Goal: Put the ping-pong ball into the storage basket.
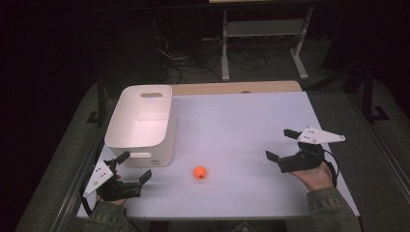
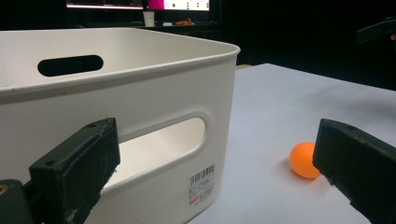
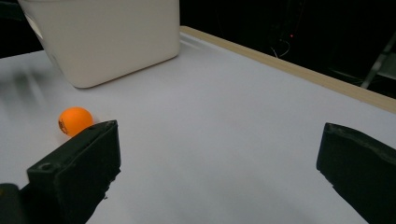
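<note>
Between the two grippers on the desk (image 1: 251, 121): orange ball (image 1: 200, 172). Left gripper (image 1: 134, 169) nearer, right gripper (image 1: 279, 143) farther; both jaws wide open, empty.

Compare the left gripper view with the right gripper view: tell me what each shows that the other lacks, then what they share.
Left gripper view alone: the bin's handle slot, its barcode label, and a lit screen in the dark background. Right gripper view alone: the table's wooden edge and the dark marking on the ball. Both: the white bin, the orange ball on the white tabletop, and widely parted black jaws holding nothing.
</note>
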`<state>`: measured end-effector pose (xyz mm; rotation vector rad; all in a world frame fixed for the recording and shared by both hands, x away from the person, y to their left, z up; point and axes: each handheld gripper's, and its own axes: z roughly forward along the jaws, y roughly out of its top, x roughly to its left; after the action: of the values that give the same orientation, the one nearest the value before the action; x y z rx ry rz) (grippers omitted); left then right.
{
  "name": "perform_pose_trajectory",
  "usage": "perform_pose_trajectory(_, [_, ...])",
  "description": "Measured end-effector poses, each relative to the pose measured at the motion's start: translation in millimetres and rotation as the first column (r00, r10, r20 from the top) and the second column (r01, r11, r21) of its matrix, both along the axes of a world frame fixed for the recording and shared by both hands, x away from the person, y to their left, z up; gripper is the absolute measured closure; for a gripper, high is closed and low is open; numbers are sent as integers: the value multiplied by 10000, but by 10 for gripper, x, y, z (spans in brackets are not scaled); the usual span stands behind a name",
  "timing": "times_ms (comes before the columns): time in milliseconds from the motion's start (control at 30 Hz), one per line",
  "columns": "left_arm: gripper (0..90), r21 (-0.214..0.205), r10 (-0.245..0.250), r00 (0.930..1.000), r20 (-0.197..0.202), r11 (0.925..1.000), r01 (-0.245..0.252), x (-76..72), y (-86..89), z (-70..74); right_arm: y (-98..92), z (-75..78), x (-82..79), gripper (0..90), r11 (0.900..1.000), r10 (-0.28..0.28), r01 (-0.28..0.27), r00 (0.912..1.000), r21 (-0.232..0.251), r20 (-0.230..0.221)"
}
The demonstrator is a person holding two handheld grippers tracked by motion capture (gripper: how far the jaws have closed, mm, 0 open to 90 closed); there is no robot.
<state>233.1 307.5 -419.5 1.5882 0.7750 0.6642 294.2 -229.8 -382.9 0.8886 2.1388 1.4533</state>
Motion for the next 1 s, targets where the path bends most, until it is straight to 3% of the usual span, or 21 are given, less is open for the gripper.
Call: perform_pose_trajectory(1000, [2,-11,62,10000,-67,10000,-62,6,7,0,272,153,141,0,9926,900,-928,9952,-782,-392])
